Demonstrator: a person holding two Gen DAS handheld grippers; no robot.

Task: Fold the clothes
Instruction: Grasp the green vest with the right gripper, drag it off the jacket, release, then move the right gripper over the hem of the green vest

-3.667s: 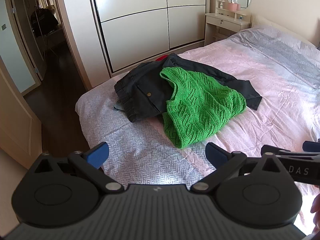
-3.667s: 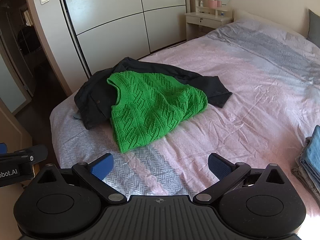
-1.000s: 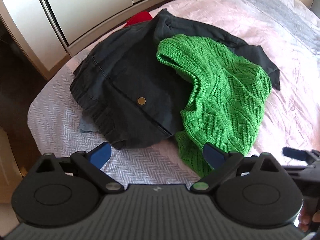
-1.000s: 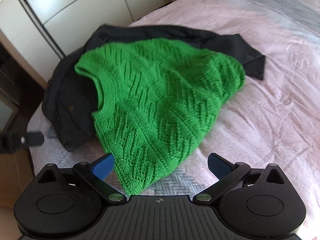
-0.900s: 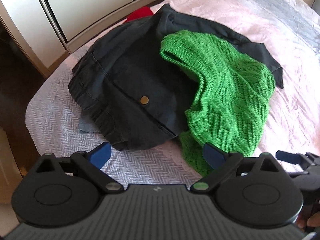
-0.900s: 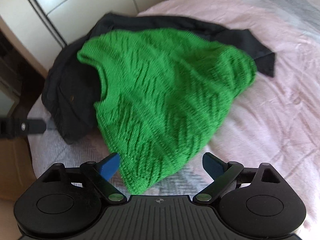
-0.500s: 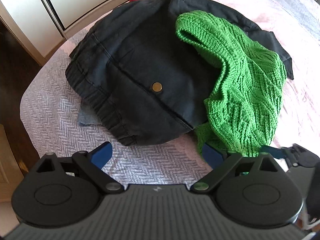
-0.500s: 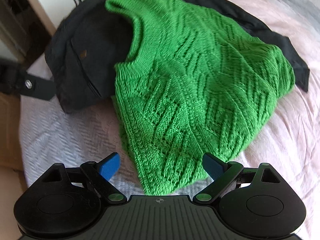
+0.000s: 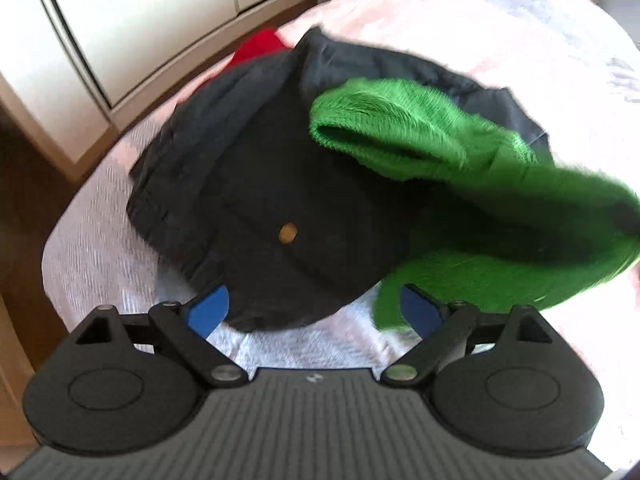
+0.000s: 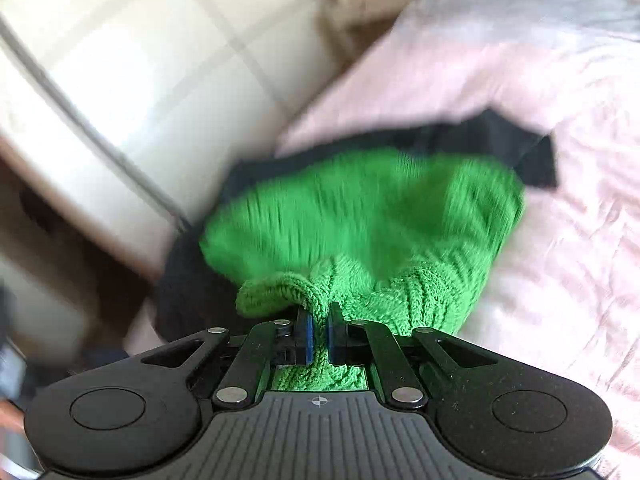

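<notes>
A green knit sweater (image 10: 360, 216) lies partly over a dark garment with a brass button (image 9: 264, 208) on the bed. My right gripper (image 10: 319, 338) is shut on the sweater's near hem and lifts it, so the sweater (image 9: 500, 200) hangs raised at the right of the left wrist view. My left gripper (image 9: 316, 312) is open and empty, just above the near edge of the dark garment. Both views are blurred by motion.
The bed has a pink and grey herringbone cover (image 9: 104, 248). A red cloth (image 9: 256, 46) shows behind the dark garment at the bed's edge. White wardrobe doors (image 9: 160, 12) stand beyond, with dark floor (image 9: 24, 184) to the left.
My right gripper closed on the green sweater's hem and pulled it up and to the right. The left gripper came closer to the dark garment and stayed open.
</notes>
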